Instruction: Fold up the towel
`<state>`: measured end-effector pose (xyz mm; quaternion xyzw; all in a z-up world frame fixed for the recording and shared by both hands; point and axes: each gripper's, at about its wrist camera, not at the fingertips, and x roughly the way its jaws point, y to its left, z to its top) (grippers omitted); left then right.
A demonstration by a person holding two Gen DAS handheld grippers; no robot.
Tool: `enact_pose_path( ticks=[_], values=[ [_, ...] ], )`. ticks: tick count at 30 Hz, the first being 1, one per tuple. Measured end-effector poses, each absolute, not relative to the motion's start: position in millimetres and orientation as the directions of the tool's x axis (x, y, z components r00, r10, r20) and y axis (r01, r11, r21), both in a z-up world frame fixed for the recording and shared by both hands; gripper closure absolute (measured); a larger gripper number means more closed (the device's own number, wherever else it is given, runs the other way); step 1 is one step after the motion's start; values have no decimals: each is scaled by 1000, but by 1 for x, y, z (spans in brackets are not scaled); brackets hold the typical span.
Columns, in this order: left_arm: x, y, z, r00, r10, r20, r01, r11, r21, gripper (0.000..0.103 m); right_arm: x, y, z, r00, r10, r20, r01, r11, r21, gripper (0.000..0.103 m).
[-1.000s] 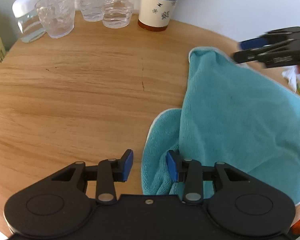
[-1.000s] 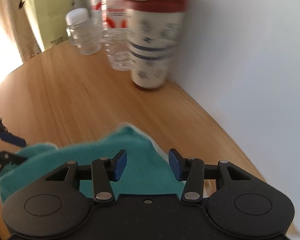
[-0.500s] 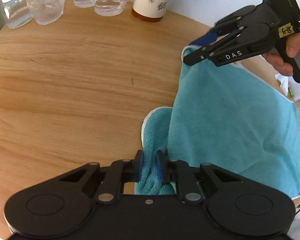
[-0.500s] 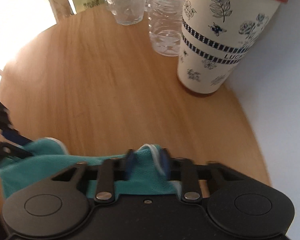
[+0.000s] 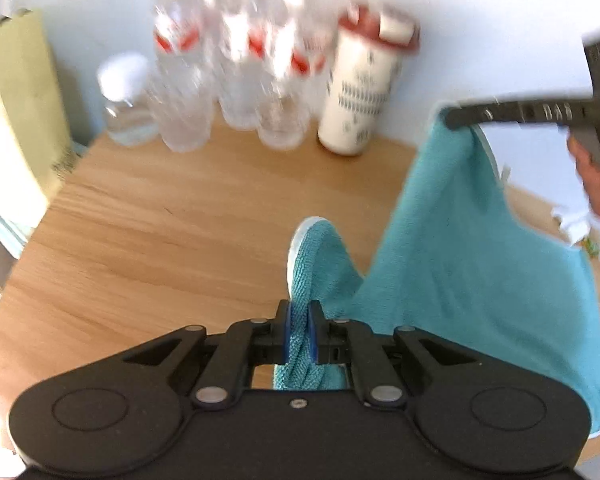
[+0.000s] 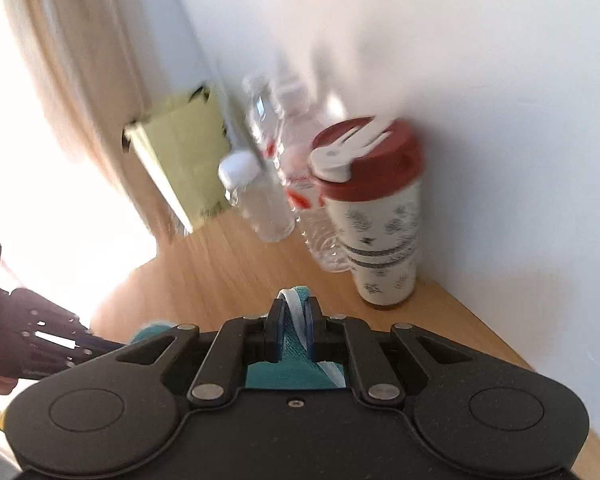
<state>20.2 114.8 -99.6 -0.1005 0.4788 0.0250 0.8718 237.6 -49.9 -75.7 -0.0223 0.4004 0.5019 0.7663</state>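
while lifted off the table (image 5: 148,216), teal towel (image 5: 460,248) hangs between — left gripper (image 5: 299,336), right gripper (image 6: 293,330) each clamping a corner

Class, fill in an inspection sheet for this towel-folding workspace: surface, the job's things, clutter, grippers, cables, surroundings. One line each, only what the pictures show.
Surface: round wooden table, bare in the middle.
Job's things: teal towel, lifted by two corners, lower part draping toward the table.
Clutter: clear bottles, a small white-capped bottle and a red-lidded cup at the far edge; crumpled white paper at the right.
Grippers: left gripper shut on one towel corner; right gripper shut on another, white-edged corner, held higher.
Cables: nothing seen.
Surroundings: white wall; yellow-green box at the left; bright light from the left side.
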Motion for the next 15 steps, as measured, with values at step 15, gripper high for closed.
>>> enact_pose_path(
  ticks=[15],
  values=[
    [2, 77, -163, 241, -188, -952, 14, 982, -191, 87, 200, -134, -155, 290, 354, -889, -637, 765, 97, 90]
  ],
)
